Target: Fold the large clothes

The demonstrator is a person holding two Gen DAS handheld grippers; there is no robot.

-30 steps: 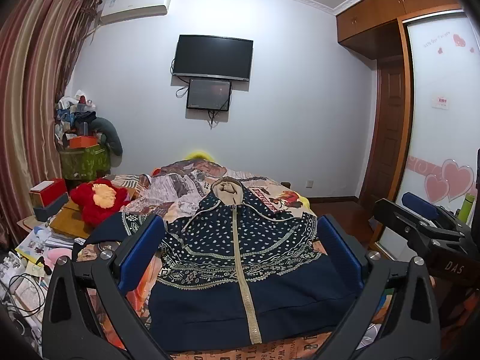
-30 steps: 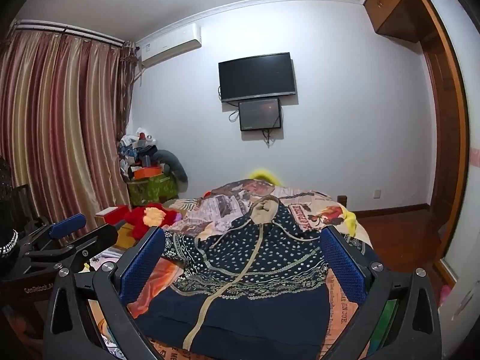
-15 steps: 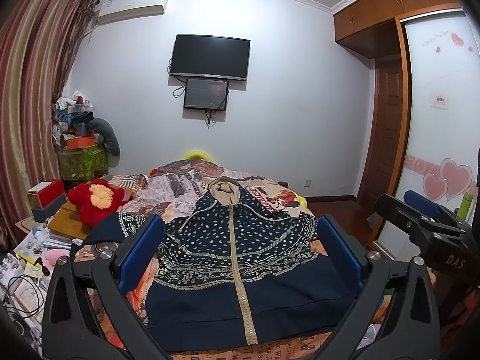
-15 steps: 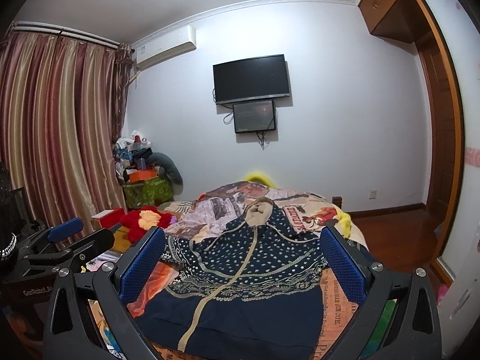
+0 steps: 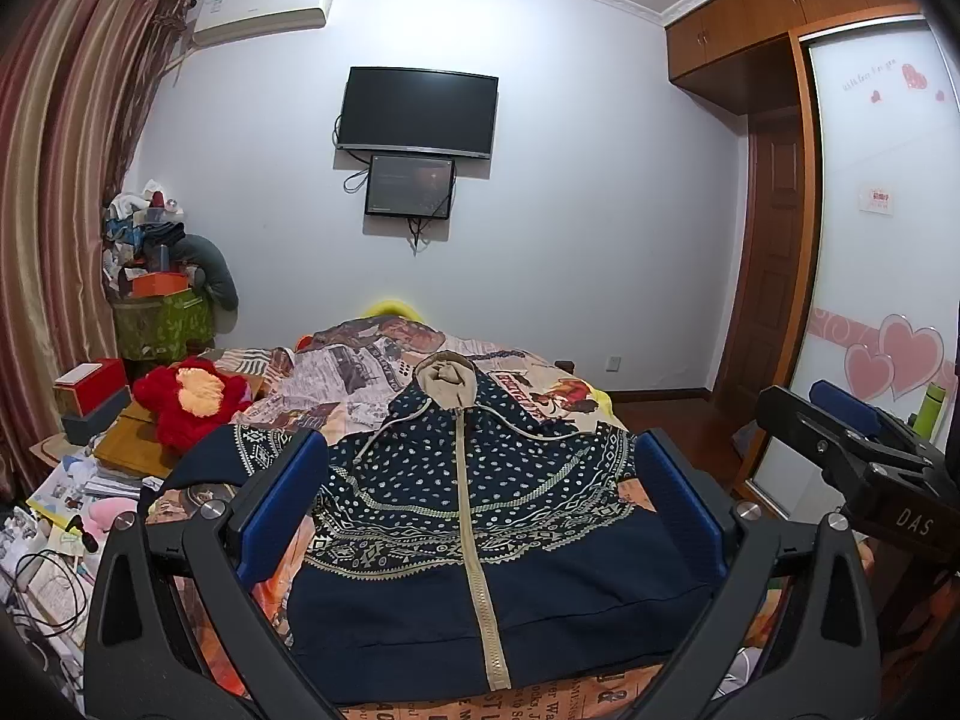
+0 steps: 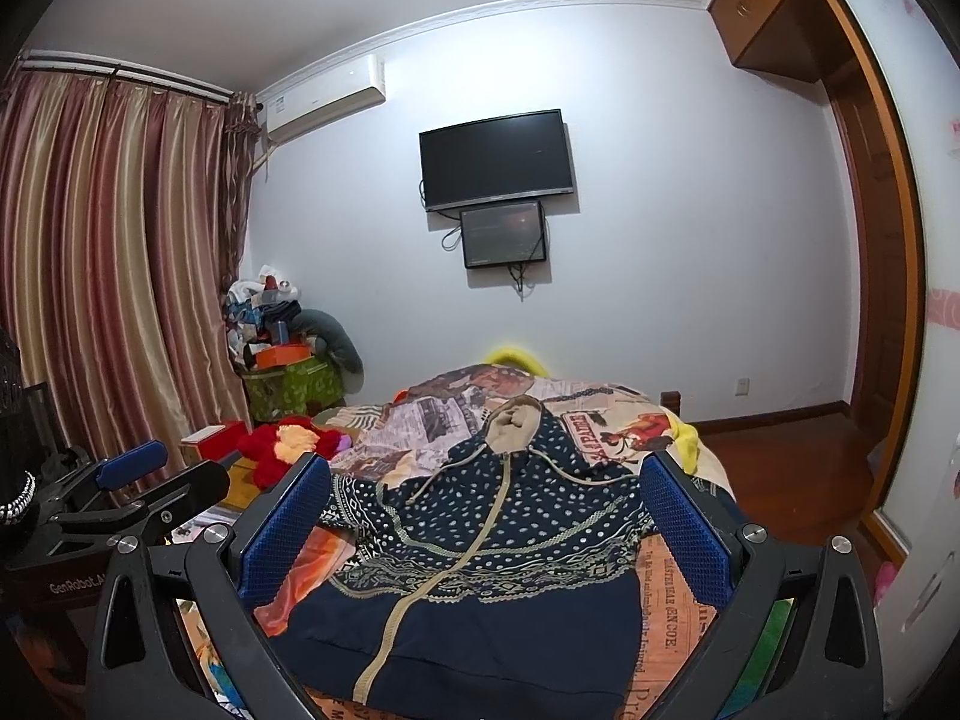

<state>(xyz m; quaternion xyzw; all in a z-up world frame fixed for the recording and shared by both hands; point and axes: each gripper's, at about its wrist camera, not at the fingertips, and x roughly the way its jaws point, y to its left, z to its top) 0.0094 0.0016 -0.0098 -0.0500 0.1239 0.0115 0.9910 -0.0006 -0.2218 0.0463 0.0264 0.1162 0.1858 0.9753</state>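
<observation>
Left wrist view: left tongs [image 5: 477, 498] spread wide, gripping nothing, above one navy patterned hoodie [image 5: 480, 516] lying flat, zipped, on the bed [image 5: 360, 372]. One red plush toy [image 5: 189, 399] left of the hoodie.

Right wrist view: right tongs [image 6: 486, 531] equally wide and empty over that hoodie [image 6: 498, 552]; two screens [image 6: 497, 159] on the wall beyond it.

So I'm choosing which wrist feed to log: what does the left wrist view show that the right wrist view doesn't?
Only the left wrist view shows the heart-decorated sliding door, a green bottle and the right gripper at its edge. Only the right wrist view shows the wide striped curtains and the left gripper. Both show the navy zip hoodie lying flat on the bed, the red plush toy, the wall TV, and open jaws.
</observation>
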